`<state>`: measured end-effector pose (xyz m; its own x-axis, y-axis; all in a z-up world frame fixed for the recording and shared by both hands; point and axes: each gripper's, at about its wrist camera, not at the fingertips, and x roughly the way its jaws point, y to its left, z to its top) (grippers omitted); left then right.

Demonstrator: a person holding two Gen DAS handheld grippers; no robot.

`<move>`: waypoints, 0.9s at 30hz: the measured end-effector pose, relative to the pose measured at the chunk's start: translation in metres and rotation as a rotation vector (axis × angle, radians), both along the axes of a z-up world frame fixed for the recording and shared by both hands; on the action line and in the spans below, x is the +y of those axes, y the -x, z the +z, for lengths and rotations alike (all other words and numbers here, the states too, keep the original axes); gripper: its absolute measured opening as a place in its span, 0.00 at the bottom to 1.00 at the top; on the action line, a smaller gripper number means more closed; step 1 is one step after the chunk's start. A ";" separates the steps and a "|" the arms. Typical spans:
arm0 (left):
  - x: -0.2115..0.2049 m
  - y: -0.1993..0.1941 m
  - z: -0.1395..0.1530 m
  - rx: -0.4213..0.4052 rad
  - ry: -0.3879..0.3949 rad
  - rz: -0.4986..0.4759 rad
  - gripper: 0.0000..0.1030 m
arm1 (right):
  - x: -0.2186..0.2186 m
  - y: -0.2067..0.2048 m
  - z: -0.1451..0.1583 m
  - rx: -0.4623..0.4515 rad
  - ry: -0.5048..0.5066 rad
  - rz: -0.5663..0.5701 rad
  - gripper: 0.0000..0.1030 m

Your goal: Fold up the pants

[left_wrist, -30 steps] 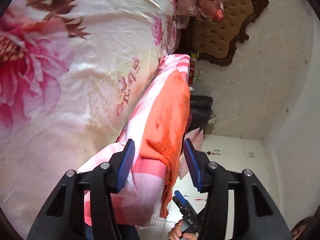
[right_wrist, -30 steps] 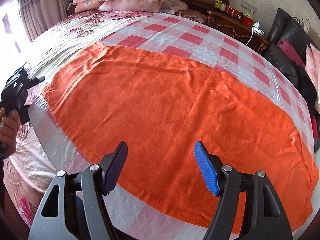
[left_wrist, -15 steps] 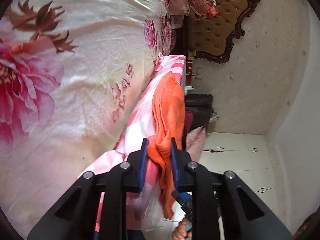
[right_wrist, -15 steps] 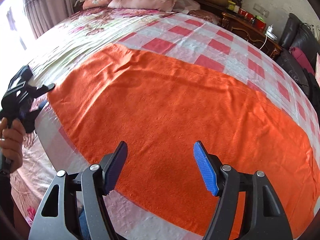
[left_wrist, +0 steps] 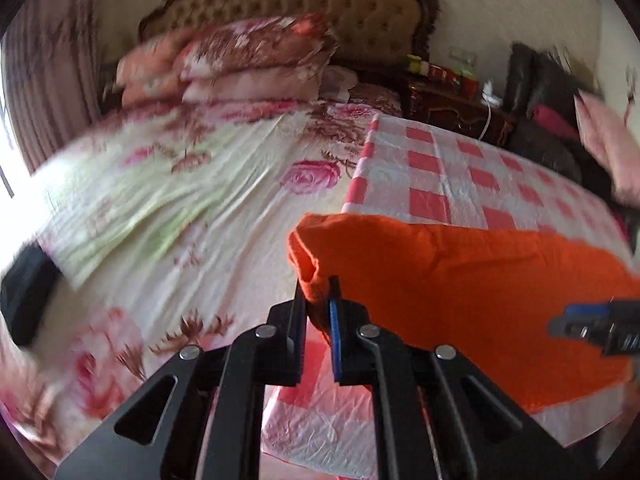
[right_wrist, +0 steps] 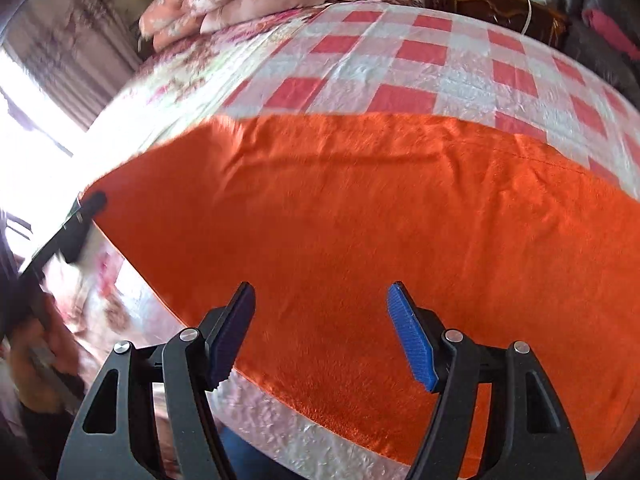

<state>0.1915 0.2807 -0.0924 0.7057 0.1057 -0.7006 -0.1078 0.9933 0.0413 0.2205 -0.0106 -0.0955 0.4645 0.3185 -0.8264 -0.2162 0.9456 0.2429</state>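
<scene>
Left gripper (left_wrist: 319,304) closing on orange pants' (right_wrist: 360,216) lifted corner; right gripper (right_wrist: 320,334) apart.

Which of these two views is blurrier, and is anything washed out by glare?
Left wrist view: heavy motion smear over the floral bedspread and pillows. Right wrist view: sharper on the orange cloth, but the window at left is blown out white.

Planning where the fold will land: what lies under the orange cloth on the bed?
A pink-and-white checked sheet shows beyond every visible edge of the orange cloth, and it lies over the floral bedspread. Whatever sits directly beneath the cloth's middle is covered.
</scene>
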 end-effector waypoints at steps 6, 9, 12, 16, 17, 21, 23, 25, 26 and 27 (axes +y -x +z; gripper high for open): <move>-0.174 -0.001 0.007 -0.075 -0.422 -0.339 0.09 | -0.069 -0.015 0.028 0.023 -0.203 -0.095 0.70; -0.242 0.016 -0.016 -0.077 -0.485 -0.506 0.09 | -0.113 -0.015 0.023 0.049 -0.284 -0.167 0.70; -0.274 0.034 -0.042 -0.072 -0.523 -0.595 0.09 | -0.146 -0.010 0.006 0.098 -0.339 -0.197 0.70; -0.283 0.040 -0.066 -0.053 -0.563 -0.601 0.09 | -0.162 -0.007 -0.008 0.124 -0.400 -0.189 0.70; -0.282 0.038 -0.068 -0.054 -0.556 -0.594 0.09 | -0.163 -0.007 -0.011 0.133 -0.414 -0.180 0.70; -0.276 0.035 -0.062 -0.079 -0.534 -0.546 0.09 | -0.151 -0.014 -0.015 0.169 -0.460 -0.125 0.70; -0.271 0.035 -0.060 -0.086 -0.528 -0.535 0.09 | -0.140 -0.020 -0.014 0.187 -0.480 -0.092 0.70; -0.271 0.040 -0.058 -0.092 -0.524 -0.533 0.09 | -0.127 -0.028 -0.010 0.194 -0.483 -0.063 0.70; -0.272 0.044 -0.056 -0.096 -0.524 -0.533 0.09 | -0.122 -0.033 -0.010 0.197 -0.469 -0.050 0.70; -0.272 0.049 -0.055 -0.099 -0.525 -0.533 0.09 | -0.116 -0.037 -0.010 0.200 -0.453 -0.049 0.70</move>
